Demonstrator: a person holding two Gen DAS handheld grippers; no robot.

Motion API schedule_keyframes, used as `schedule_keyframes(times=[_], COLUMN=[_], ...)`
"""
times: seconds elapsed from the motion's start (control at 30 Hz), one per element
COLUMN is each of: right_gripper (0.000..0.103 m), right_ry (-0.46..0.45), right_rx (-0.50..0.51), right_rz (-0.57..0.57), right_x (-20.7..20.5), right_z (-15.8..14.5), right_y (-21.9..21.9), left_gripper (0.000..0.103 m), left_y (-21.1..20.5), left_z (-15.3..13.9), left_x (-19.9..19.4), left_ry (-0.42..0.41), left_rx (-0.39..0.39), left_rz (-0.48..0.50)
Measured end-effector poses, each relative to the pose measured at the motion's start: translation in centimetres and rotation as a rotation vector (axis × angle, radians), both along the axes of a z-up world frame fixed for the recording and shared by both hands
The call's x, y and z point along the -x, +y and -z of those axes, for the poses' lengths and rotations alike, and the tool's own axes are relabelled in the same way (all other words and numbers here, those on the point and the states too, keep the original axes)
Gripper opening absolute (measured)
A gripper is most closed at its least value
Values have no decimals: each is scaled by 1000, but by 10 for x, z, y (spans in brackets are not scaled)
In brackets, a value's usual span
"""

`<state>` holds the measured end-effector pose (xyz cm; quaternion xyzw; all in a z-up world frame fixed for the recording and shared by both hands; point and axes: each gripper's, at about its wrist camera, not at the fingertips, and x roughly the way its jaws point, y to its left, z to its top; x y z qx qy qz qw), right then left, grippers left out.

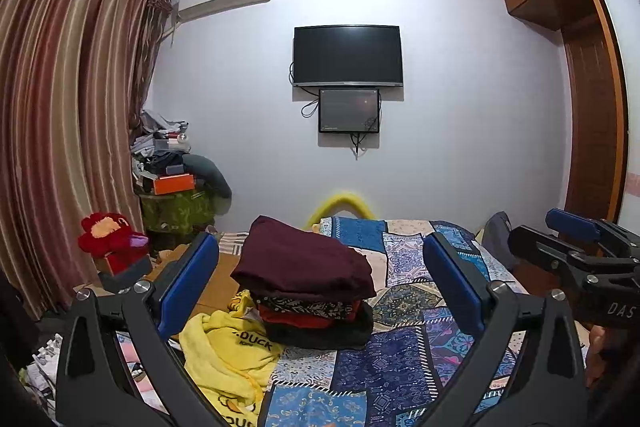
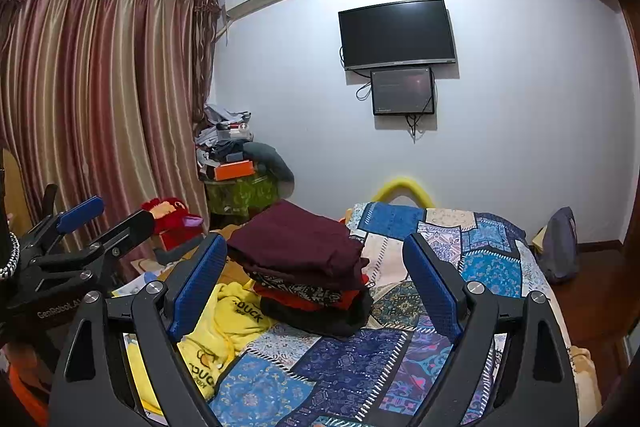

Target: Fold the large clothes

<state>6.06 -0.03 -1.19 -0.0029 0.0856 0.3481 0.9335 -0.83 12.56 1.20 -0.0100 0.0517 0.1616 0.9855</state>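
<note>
Two tongs are up over the bed, both spread wide with nothing between their blue pads. The left gripper (image 1: pixel 320 281) is held level; the right gripper (image 2: pixel 312 277) is just beside it on its right, and each shows at the edge of the other's view.

Straight ahead of both, framed between the pads, sits one stack of folded clothes (image 1: pixel 308 283). It has about four layers: a maroon piece on top, a black-and-white patterned one, a red one, and a dark one at the bottom. The stack rests on the patchwork bedspread (image 1: pixel 404 359), apart from all four fingers.

Below and left of the left tong's left finger lies one yellow garment (image 1: pixel 230 351), crumpled and unfolded, touching the stack's lower left side and running out of view at the bottom.

To the right of the stack the bedspread lies flat as far as the bed's right edge, where one grey bag (image 2: pixel 560 247) stands on the floor. Past the stack, at the bed's far end, one yellow hoop (image 1: pixel 344 203) rises.

Further left stand one red plush toy (image 1: pixel 110 237) and one heaped pile of clutter (image 1: pixel 172 163) by the curtains (image 1: pixel 60 107). On the far wall hang two screens (image 1: pixel 347 55), the smaller under the larger.
</note>
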Motion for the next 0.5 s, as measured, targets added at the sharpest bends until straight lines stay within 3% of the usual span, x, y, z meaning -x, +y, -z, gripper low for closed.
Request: schedule_keyframes(times=[0.5], right_gripper=[88], right_ry=[4], right_rx=[-2], right_rz=[5], right_x=[-2], right_z=[3], right_y=[0], left_gripper=[103], left_y=[-2], left_z=[2], left_x=[-5], left_ry=[6], left_rx=[16], left_rz=[10])
